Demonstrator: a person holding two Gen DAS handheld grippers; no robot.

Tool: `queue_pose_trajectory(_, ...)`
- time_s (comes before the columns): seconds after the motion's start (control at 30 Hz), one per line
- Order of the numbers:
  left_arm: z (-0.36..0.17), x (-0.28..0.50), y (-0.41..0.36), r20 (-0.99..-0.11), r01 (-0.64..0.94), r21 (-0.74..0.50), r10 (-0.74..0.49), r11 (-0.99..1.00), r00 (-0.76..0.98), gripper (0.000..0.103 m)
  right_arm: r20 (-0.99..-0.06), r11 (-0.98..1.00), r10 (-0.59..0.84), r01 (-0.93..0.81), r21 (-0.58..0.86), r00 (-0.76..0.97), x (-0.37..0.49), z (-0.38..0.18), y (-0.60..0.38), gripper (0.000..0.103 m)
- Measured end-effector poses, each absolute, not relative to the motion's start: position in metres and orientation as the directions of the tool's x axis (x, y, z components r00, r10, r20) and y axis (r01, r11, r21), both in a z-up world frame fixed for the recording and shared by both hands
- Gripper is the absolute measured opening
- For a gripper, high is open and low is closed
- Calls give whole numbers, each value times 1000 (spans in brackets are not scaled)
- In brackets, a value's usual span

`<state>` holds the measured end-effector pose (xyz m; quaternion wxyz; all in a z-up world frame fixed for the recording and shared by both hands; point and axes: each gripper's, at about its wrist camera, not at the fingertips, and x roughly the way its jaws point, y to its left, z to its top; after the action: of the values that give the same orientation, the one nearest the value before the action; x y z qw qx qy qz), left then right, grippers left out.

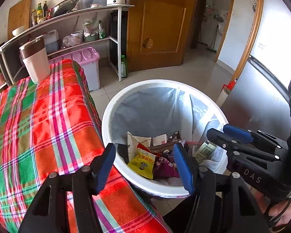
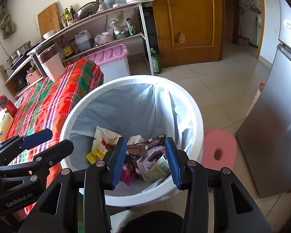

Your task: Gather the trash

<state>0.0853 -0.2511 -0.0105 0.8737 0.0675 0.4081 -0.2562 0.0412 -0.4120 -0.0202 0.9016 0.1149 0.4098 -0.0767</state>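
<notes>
A: Left wrist view?
B: My left gripper (image 1: 144,164) hangs over the bin (image 1: 108,116), jaws wide, empty. Wrappers (image 1: 143,165) lie inside.
A: Right wrist view?
B: My right gripper (image 2: 145,161) also gapes above the bin, empty. Drop looks done; next, seek remaining trash.

A round white trash bin (image 2: 192,104) stood upright on the tiled floor, touching the edge of the plaid-covered surface at its 9 o'clock side. A translucent grey-white liner (image 2: 126,104) hung inside, bunched at 2 o'clock. Wrappers lay heaped at the bottom: a yellow snack packet (image 1: 142,164) toward 7 o'clock, a purple wrapper (image 1: 164,167) just beside it, a brown chocolate wrapper (image 2: 145,145) near the middle, and a barcoded carton (image 2: 157,168) at 5 o'clock.
</notes>
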Motion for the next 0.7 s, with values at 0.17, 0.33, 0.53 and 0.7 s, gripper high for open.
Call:
queue_pose_trajectory(0.17, -5, 78, -241, -729, 490, -99, -398, 866, 557, 64, -741, 960, -60, 242, 140, 669, 32, -17, -406, 43)
queue_pose_trajectory(0.33, 1, 68, -233, -702, 472, -77, -384, 878, 600, 64, -717, 961, -53, 230, 153, 695, 21, -12, -397, 43)
queue_pose_trajectory(0.53, 8, 56, -220, -667, 462, -74, -388, 884, 636, 64, -676, 959, -82, 243, 146, 733, 4, -1, -387, 44)
queue_pose_trajectory(0.7, 11, 43, -213, -649, 455, -44, -372, 889, 664, 64, -638, 959, -115, 252, 129, 762, -12, 8, -376, 46)
